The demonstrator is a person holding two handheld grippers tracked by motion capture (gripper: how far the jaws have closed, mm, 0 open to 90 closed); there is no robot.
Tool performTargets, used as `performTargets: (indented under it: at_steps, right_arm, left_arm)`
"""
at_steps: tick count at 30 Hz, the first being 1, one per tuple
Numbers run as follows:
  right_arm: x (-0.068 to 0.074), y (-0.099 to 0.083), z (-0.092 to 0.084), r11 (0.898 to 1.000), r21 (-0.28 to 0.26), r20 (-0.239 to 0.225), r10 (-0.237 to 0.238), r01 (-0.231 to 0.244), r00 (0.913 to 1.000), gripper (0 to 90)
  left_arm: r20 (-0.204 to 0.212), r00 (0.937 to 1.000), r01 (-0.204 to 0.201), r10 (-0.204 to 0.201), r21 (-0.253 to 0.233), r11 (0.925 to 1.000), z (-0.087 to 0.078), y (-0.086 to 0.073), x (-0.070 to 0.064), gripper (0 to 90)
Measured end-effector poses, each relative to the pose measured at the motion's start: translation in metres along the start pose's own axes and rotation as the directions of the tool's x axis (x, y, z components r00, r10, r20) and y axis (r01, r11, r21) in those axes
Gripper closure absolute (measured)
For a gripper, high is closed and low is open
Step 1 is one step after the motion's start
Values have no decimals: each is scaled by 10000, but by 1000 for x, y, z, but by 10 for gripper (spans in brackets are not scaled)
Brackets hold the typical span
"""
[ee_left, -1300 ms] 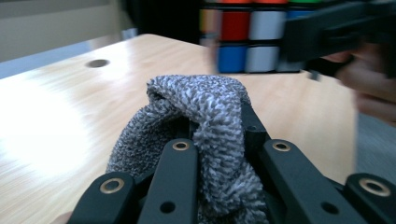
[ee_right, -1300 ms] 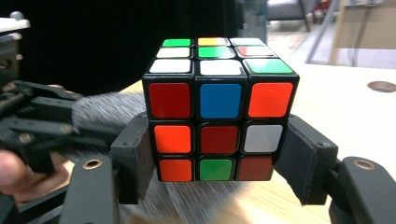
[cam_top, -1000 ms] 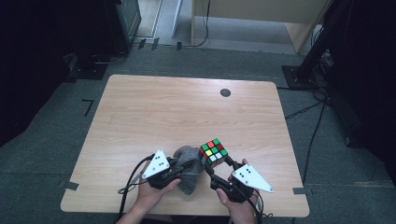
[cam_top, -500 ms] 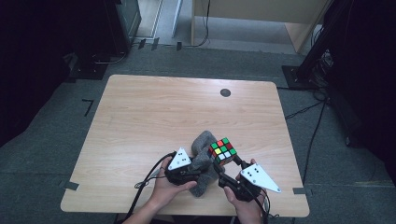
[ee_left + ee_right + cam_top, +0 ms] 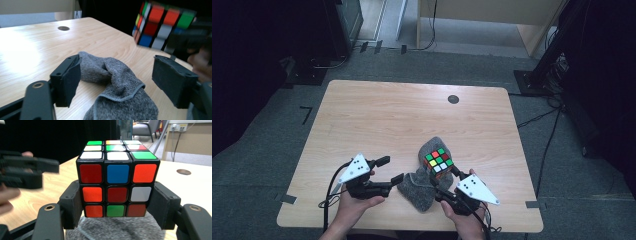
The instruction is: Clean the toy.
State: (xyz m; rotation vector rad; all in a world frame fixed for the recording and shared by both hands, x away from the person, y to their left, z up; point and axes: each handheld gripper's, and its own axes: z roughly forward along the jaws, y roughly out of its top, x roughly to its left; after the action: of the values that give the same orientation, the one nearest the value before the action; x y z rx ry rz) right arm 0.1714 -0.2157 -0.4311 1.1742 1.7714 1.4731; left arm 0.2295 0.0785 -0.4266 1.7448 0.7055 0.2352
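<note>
At the near edge of the table (image 5: 362, 115), the right gripper (image 5: 445, 176) clamps a Rubik's cube (image 5: 438, 160) between its pads, which press on the cube's lower side faces and hold it just above a crumpled grey cloth (image 5: 422, 192). To its left, the left gripper (image 5: 391, 170) has just been opening; its jaws stand wide and grip nothing, with the cloth's near fold lying loose between them on the wood. Farther off, a dark round hole (image 5: 453, 99) sits in the tabletop.

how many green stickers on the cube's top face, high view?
3 on the cube: two at the far right corner side by side, one on the left edge. Its other faces are partly hidden in that view.
</note>
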Motion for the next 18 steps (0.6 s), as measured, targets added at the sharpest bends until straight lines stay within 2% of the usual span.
performTargets:
  at_steps: [1,2,4,5,6,7,10,12,13,14,15,16,17,18]
  right_arm:
    - [3,-1,2,9999,50,-24,-102,102,9999,351]
    - [7,-3,4,9997,105,-2,-230,230,9997,351]
    - [13,-6,9,9984,218,-39,-527,528,9986,351]
    - [16,-7,11,9978,271,-58,-602,604,9982,351]
    - [19,-9,13,9971,322,-98,-689,692,9976,351]
    - [22,-10,16,9961,367,-163,-801,807,9967,351]
    - [28,-13,20,9939,485,-237,-979,990,9949,351]
    - [37,-17,25,9899,601,-367,-1267,1287,9913,351]
    - [40,-18,26,9880,640,-372,-1387,1408,9896,351]
    - [43,-19,27,9852,678,-358,-1552,1573,9872,351]
    - [46,-20,28,9804,704,-272,-1823,1838,9829,351]
    - [46,-20,28,9804,704,-272,-1823,1838,9829,351]
    - [55,-22,29,9674,699,-174,-2427,2433,9699,351]
    - [58,-22,29,9635,642,-259,-2589,2600,9656,351]
  left_arm:
    - [0,10000,0,0,0,10000,0,0,0,236]
    - [199,9995,233,-229,-158,9996,-8,4,-1,236]
    - [505,9976,479,-468,-217,9986,-10,7,-3,237]
    - [677,9962,550,-539,-156,9984,-10,9,-4,236]
    - [677,9962,550,-539,-156,9984,-10,9,-4,236]
    - [902,9943,575,-572,-6,9983,-6,11,-9,233]
    - [983,9938,497,-516,212,9985,-1,11,-15,207]
    - [862,9955,349,-398,569,9978,7,11,-21,198]
    - [862,9955,349,-398,569,9978,7,11,-21,195]
    - [704,9967,350,-405,778,9964,10,10,-23,195]
    - [717,9964,395,-458,877,9954,12,10,-24,194]
    - [717,9964,395,-458,877,9954,12,10,-24,192]
    - [718,9963,395,-465,966,9945,13,10,-24,192]
    - [681,9964,421,-500,1121,9928,15,10,-26,191]
